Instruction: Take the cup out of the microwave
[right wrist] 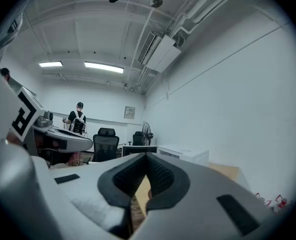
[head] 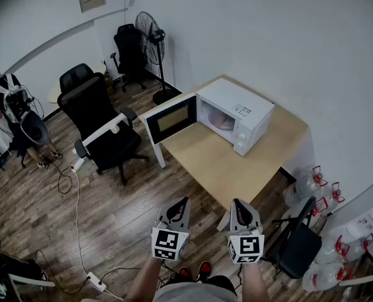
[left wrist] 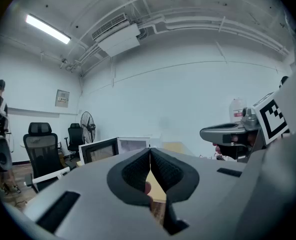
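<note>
Standing on the wooden counter (head: 236,168), the white microwave (head: 243,109) has its door (head: 170,119) swung open. The cup (head: 222,121) is a pale pinkish shape inside. It is probably rigid, light, smooth and breakable, so pinch its wall near the rim. Left tongs (head: 182,203) and right tongs (head: 237,204) hang well short of it, both pressed together and empty.

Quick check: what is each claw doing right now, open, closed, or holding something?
Left claw: closed, holding nothing.
Right claw: closed, holding nothing.
</note>
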`<state>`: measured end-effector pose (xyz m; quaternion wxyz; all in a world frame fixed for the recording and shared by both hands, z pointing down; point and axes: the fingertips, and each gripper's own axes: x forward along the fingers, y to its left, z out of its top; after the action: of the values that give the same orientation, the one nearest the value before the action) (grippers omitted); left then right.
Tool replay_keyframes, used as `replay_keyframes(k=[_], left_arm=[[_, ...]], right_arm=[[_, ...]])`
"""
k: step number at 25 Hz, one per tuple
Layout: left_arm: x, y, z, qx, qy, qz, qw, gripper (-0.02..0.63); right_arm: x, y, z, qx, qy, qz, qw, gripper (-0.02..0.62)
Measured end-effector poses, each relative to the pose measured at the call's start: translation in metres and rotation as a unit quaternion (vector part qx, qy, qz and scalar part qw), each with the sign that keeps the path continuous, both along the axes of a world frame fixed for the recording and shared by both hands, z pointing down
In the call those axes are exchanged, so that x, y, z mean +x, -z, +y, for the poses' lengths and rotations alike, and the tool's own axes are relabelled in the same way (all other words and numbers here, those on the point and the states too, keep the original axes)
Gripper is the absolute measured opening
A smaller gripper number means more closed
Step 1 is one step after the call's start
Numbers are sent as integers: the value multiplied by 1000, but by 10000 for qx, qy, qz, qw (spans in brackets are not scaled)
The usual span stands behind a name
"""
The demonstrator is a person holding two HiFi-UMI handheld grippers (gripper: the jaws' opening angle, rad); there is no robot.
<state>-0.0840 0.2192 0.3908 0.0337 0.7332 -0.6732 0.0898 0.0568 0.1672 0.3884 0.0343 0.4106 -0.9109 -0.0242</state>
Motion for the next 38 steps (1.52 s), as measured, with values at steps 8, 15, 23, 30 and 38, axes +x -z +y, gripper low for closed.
replay_keyframes(k=[8, 15, 23, 30, 38], left_arm=[[9, 4, -14, 67, 101, -13, 9999, 23], [10, 3, -22, 138, 313, -55, 9994, 23], [4, 6, -50, 202, 326, -118, 9992, 23], [-16, -4, -106, 191, 85, -53, 9998, 23], [-55, 0, -202, 164, -497, 23, 9986, 23]], right_arm=[[10, 1, -19, -72, 62, -237, 9997, 18], [8, -3, -33, -50, 245, -177, 9995, 18], [2, 0, -60, 5, 269, -190, 9995, 18], [-11, -7, -107, 95, 57, -91, 9999, 18], [-46, 0, -184, -9, -528, -89, 9986, 18]])
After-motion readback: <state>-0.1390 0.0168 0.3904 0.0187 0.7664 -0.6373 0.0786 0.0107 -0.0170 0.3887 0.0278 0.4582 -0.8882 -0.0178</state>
